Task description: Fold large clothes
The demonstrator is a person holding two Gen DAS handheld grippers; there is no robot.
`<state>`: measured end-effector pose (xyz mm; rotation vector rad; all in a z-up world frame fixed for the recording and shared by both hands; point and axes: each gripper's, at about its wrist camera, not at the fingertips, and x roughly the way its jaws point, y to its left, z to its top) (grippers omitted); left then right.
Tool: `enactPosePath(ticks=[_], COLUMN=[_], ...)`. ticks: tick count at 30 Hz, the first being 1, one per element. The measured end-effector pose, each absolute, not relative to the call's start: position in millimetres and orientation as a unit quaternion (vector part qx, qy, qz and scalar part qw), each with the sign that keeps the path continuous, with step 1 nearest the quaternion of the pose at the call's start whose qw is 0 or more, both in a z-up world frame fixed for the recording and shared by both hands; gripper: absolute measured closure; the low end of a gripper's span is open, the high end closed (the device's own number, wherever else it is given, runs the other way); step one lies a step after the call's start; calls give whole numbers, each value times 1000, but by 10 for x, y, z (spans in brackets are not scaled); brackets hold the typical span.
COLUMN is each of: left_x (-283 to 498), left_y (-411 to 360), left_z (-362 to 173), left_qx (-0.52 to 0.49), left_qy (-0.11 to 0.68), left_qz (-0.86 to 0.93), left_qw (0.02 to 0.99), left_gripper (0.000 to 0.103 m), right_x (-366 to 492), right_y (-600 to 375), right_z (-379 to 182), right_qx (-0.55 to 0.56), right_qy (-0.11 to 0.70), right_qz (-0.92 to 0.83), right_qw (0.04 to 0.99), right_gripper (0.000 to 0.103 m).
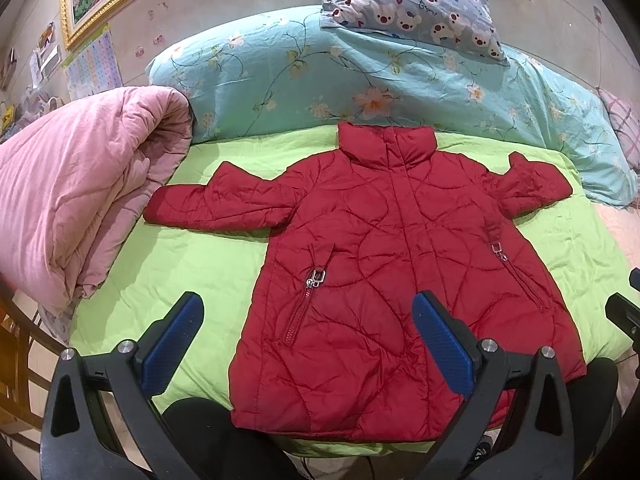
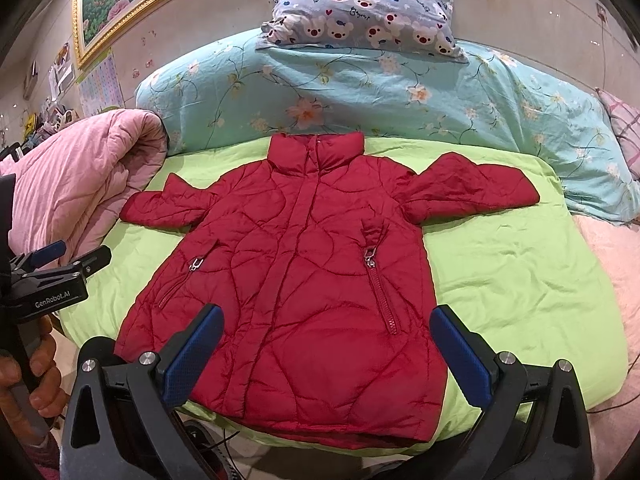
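A red quilted jacket lies flat and face up on a green sheet, collar away from the person, hem nearest, sleeves spread to either side. Its long axis runs straight ahead from both grippers. The left gripper and right gripper hover above the hem, both spread wide and grasping nothing (blue pads bare). Each appears about equally close, the left nearer the left sleeve, the right nearer the right sleeve.

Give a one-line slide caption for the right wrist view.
Open right claw hovers over a red quilted puffer jacket spread flat on a lime-green bedsheet, folding not yet begun.
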<state>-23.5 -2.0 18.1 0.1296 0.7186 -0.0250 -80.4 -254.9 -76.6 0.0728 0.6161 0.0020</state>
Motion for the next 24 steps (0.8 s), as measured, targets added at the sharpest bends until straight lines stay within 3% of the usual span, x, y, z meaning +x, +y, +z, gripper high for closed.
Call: enactPosePath(ticks=[24], left_x=[194], left_y=[-76], left_z=[-63], left_qx=[45], left_qy=[384], left_qz=[-30], left_qw=[922], left_gripper=[0], right_x=[-343], right_y=[-3105], right_z=[-931], right_qx=[111], right_qy=[319], right_qz=[2], right_qw=[941], right_gripper=[0])
